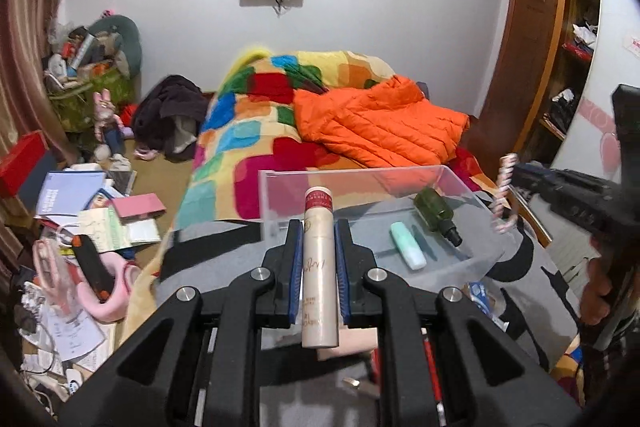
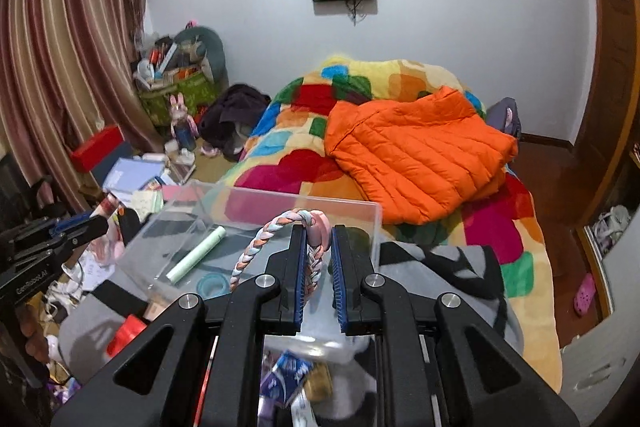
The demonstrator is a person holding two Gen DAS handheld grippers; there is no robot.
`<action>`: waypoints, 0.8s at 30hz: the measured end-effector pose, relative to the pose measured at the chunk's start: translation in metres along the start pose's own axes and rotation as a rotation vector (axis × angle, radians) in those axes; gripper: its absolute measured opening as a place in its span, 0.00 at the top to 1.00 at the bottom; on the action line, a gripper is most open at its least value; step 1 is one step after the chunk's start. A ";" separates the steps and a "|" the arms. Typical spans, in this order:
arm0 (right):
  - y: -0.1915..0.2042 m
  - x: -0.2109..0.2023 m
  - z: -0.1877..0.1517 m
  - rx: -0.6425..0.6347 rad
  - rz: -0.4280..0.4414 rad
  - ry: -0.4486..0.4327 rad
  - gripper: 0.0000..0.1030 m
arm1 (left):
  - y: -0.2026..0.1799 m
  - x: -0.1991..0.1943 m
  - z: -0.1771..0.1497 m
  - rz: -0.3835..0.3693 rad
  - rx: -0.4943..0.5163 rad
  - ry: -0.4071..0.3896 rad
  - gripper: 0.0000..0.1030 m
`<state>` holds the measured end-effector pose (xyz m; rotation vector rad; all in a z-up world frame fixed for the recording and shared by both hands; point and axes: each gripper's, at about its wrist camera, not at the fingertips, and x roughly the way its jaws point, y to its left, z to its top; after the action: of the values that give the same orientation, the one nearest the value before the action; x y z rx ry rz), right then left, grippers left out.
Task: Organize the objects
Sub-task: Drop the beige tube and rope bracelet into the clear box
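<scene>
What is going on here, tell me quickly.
A person is tidying small items into a clear plastic box on the bed. The left hand-held gripper is shut on a tall cream spray can with a red cap, held just in front of the box. The right hand-held gripper grips a pastel braided headband near the box. Inside lie a dark green bottle and a mint green tube.

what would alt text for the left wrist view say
The left tongs grip a cream bottle with a red cap, above a clear box holding a green bottle and a mint tube. Behind lies a bed with an orange jacket.
</scene>
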<state>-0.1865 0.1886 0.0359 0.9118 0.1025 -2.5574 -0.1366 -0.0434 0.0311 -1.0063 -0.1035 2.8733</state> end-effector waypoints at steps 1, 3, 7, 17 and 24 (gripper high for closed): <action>0.004 0.008 0.000 -0.013 -0.004 0.014 0.89 | -0.001 0.008 0.002 -0.008 0.000 0.015 0.86; 0.010 0.025 -0.001 -0.035 -0.014 0.045 0.89 | -0.004 0.022 0.005 -0.016 0.003 0.043 0.86; 0.018 0.059 -0.008 -0.056 -0.003 0.126 0.89 | -0.007 0.052 0.010 -0.025 0.013 0.106 0.86; 0.025 0.104 -0.019 -0.073 0.023 0.276 0.89 | -0.008 0.098 0.006 -0.029 0.031 0.237 0.86; 0.030 0.096 -0.021 -0.113 0.013 0.299 0.74 | -0.014 0.088 0.005 -0.027 0.047 0.226 0.84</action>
<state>-0.2289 0.1304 -0.0379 1.2378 0.3239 -2.3586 -0.2077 -0.0200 -0.0182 -1.2994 -0.0329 2.7018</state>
